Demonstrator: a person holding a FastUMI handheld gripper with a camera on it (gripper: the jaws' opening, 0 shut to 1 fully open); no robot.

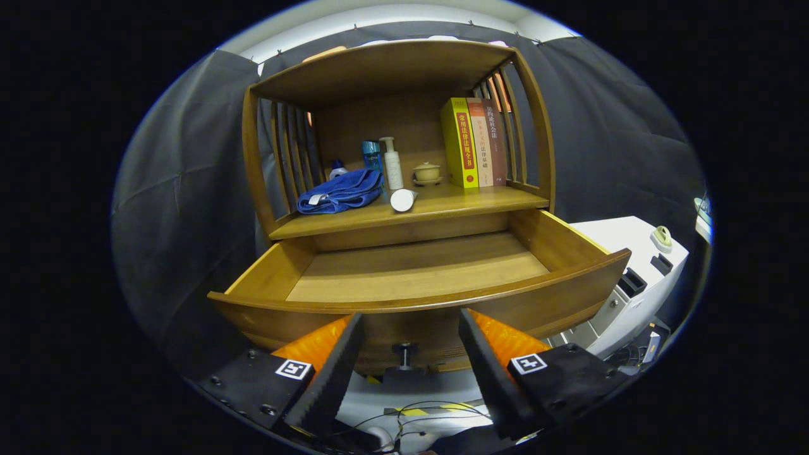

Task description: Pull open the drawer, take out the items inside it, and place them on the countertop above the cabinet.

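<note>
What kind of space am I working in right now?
Likely a staged home set in a recording booth: a wooden shelf cabinet, drawer open before the open gripper, backed by black cloth wall, white machine beside.

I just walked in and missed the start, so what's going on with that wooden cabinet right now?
A person is holding a gripper in front of the cabinet's drawer, which is pulled open and looks empty inside. The fingers are open, with the drawer knob between them but untouched. On the countertop above lie a blue towel, a white pump bottle, a white tube on its side, a small lidded cup and some upright books.
</note>
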